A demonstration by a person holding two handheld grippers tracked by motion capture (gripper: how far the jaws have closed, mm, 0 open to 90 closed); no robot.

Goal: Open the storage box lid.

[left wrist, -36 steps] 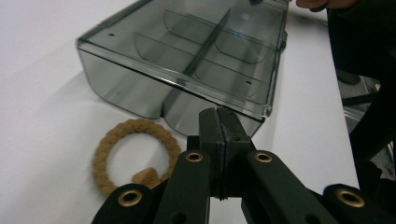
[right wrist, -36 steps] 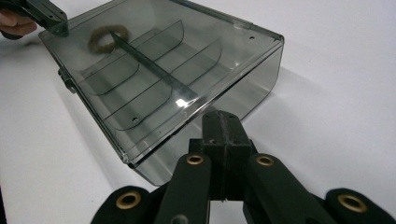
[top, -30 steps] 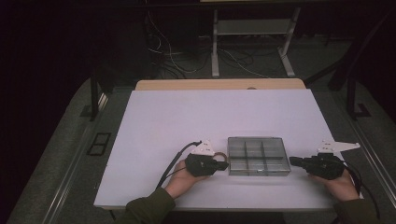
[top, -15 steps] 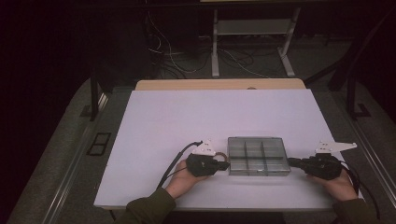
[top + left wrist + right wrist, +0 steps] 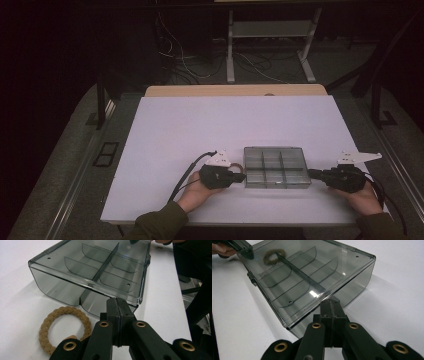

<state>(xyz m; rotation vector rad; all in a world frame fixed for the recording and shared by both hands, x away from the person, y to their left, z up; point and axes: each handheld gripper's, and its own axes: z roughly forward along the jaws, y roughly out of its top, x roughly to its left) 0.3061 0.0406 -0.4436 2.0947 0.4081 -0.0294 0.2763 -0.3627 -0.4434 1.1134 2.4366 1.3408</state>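
A clear smoky compartment box (image 5: 276,167) with its lid closed lies near the table's front edge. Its dividers show through the lid (image 5: 100,267) (image 5: 307,277). A tan braided rope ring (image 5: 235,164) (image 5: 65,327) lies flat on the table by the box's left end, and in the right gripper view the ring (image 5: 273,255) shows through the box. My left gripper (image 5: 241,176) (image 5: 117,302) is shut, tips against the middle of the left end wall under the lid's rim. My right gripper (image 5: 311,173) (image 5: 331,303) is shut too, tips against the right end wall.
The white table (image 5: 210,125) has open surface behind and left of the box. Its front edge runs just below my hands. A wooden strip (image 5: 235,90) borders the far edge, with a metal stand (image 5: 270,30) and cables on the floor beyond.
My right gripper has edged slightly left towards the box. The left gripper, box and ring have stayed where they were.
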